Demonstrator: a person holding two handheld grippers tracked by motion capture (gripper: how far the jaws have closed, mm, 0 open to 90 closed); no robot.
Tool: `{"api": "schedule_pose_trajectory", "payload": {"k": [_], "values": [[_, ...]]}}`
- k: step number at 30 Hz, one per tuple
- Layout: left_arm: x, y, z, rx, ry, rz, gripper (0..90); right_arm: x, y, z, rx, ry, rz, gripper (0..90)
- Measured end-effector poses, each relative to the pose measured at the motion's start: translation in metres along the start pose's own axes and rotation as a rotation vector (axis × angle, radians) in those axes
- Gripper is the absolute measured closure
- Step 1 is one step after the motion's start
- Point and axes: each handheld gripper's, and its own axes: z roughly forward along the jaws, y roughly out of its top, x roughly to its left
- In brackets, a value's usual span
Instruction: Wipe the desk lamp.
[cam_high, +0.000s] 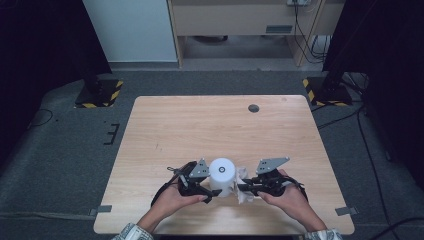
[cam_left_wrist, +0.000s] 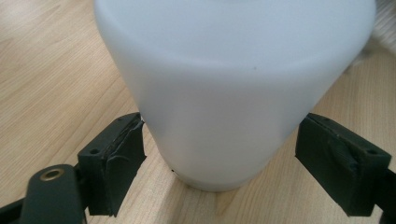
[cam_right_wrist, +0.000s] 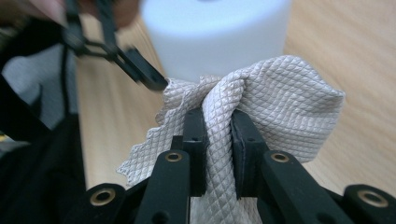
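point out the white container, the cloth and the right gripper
white container (cam_high: 222, 170): high view, on its round top.
cloth (cam_right_wrist: 285, 88): right gripper view, on the quilted fold above the jaws.
right gripper (cam_right_wrist: 218, 126): right gripper view, midway between the jaw tips, shut on the cloth.

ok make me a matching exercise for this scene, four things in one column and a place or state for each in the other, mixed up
Things:
1. left gripper
2. right gripper
3. white container
4. dark round hole

Places or states:
A. stands upright on the table between the two grippers
B. shut on the quilted grey cloth
C. near the far edge of the table, away from both hands
D. fingers spread wide on either side of the container's base

Pairs: 1-D, 2-B, 3-A, 4-C
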Motion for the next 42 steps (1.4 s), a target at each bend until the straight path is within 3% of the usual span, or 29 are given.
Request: {"api": "schedule_pose_trajectory", "payload": {"k": [2, 6, 12, 15, 19, 23, 30, 36, 39, 42], "values": [[0.000, 0.000, 0.000, -0.001, -0.001, 0.001, 15.1, 0.003, 0.002, -0.003, -0.021, 0.018, -0.003, 78.6], [0.000, -0.001, 0.000, 0.000, -0.003, 0.002, 15.1, 0.004, 0.000, 0.001, -0.001, 0.032, -0.010, 78.7], [0.000, 0.000, 0.000, 0.003, -0.006, -0.009, 15.6, 0.003, -0.011, 0.016, 0.091, 0.031, -0.023, 78.7], [0.000, 0.000, -0.001, -0.004, -0.002, -0.007, 15.8, 0.004, -0.008, 0.011, 0.071, 0.027, -0.019, 78.7], [0.000, 0.000, -0.002, -0.017, -0.002, -0.015, 15.6, 0.007, 0.002, -0.001, 0.004, 0.028, -0.051, 78.6], [0.002, 0.000, -0.002, -0.022, -0.007, -0.018, 16.7, 0.001, 0.002, -0.004, -0.021, 0.013, -0.034, 78.7], [0.000, 0.001, -0.001, -0.010, 0.003, -0.014, 16.0, -0.004, -0.009, 0.015, 0.070, 0.006, -0.020, 78.7], [0.000, 0.002, -0.002, -0.023, -0.006, -0.019, 15.7, -0.004, -0.011, 0.021, 0.126, -0.024, -0.030, 78.7], [0.000, 0.003, -0.004, -0.045, -0.002, -0.027, 15.3, -0.001, -0.006, 0.010, 0.085, -0.026, -0.040, 78.7], [-0.002, 0.006, -0.007, -0.059, 0.009, -0.029, 15.2, 0.001, 0.003, -0.008, -0.009, -0.018, -0.034, 78.8]]}}
